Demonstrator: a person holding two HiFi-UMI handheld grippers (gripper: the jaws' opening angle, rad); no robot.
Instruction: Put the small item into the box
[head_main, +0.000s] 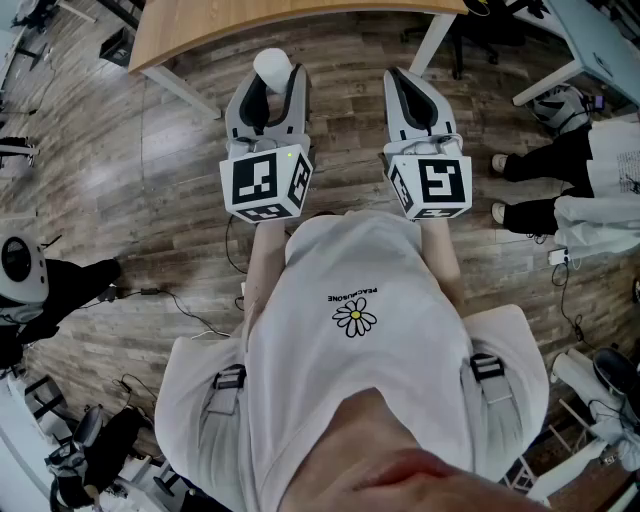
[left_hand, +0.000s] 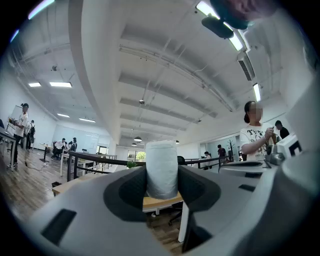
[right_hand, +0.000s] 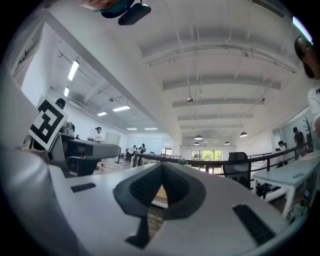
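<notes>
A small white cylindrical item (head_main: 272, 68) stands upright between the fingers of my left gripper (head_main: 270, 88), which is shut on it. In the left gripper view the same white item (left_hand: 161, 169) fills the gap between the dark pads (left_hand: 131, 189), held in the air above a wooden table top (left_hand: 159, 202). My right gripper (head_main: 398, 80) is held level beside the left one, shut with nothing in it; in the right gripper view the right gripper (right_hand: 161, 170) has its fingertips touching. No box shows in any view.
A wooden table (head_main: 250, 28) runs along the far edge ahead of both grippers, over a plank floor. A white desk (head_main: 590, 50) stands at the far right. A bystander's legs (head_main: 545, 170) are on the right, and cables (head_main: 190, 315) trail on the left.
</notes>
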